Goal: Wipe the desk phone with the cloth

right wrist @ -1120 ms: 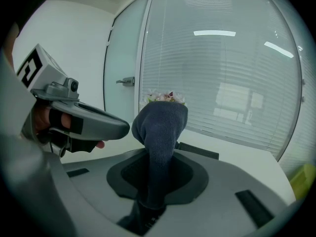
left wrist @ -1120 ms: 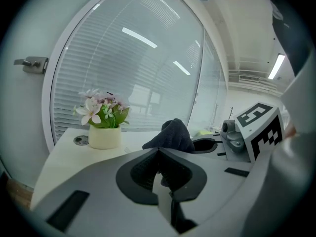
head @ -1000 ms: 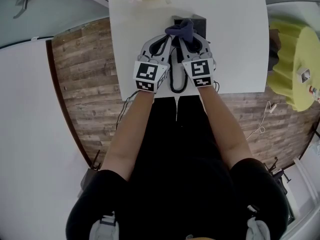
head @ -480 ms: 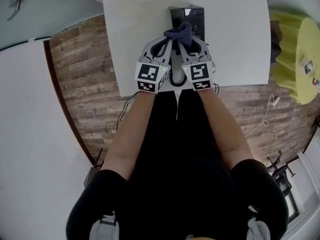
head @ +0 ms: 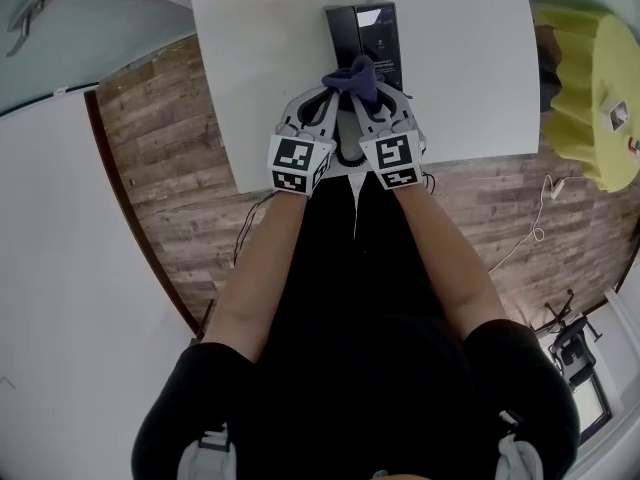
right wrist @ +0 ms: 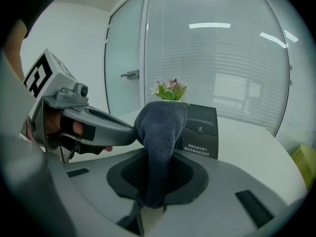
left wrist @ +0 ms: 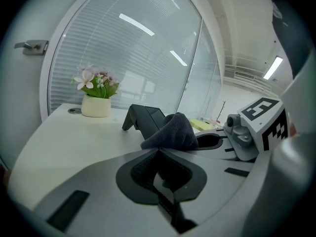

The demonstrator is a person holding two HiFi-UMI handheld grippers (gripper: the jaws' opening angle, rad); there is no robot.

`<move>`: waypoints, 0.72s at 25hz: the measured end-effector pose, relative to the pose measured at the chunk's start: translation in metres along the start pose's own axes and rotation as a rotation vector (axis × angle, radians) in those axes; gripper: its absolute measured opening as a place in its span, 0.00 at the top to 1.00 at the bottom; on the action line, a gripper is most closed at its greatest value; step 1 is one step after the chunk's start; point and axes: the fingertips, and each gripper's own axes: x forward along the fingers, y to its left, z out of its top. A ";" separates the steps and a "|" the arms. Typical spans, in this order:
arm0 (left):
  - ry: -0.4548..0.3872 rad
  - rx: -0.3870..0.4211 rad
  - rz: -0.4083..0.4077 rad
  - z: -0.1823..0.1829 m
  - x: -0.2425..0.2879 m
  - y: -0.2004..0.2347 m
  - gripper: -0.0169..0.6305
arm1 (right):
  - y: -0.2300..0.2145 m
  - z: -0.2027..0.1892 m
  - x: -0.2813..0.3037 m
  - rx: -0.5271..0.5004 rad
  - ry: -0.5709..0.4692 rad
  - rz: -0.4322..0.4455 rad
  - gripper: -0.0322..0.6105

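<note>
Both tools share the cloth. The right gripper has its jaws clamped on a fold running down btw the pads. The left gripper has its jaws together, tips pinching the cloth's near edge as far as I can tell. The cloth is bunched into a hump at the near end of the phone, which lies at 12 o'clock from it. Can't tell if it's touching the phone or just above it.

Judgement on the step: it's the start of the wipe.
- Bunch is thick, so lower it till the fabric flattens on the phone, not just the tip of the hump.
- Push toward 12 o'clock in one even pass, both grips moving together so the cloth stays taut and neither side slips out.
- Light pressure only. The phone looks light and the surface smooth, so it'll prob. slide if shoved.
- Keep the hard jaw tips off the plastic; fabric should lead.

Surface & room:
- White tabletop, matte, bare at 3 o'clock of the phone.
- Small flower pot at approx. 10 o'clock from the phone, well apart.
- Wood-plank floor w/ a loose cable at 4 o'clock.
- Yellow-green seat at 3 o'clock.
- Glass wall w/ blinds behind, plus a door handle.
</note>
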 end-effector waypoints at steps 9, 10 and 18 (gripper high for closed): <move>0.037 0.012 -0.012 -0.010 -0.006 -0.014 0.96 | 0.010 -0.023 -0.016 0.024 0.059 0.066 0.81; 0.034 0.010 -0.012 -0.007 -0.009 -0.016 0.96 | 0.009 -0.020 -0.020 0.027 0.056 0.078 0.81; -0.045 0.063 -0.033 0.061 -0.043 -0.044 0.96 | -0.014 0.045 -0.071 0.005 -0.090 0.153 0.81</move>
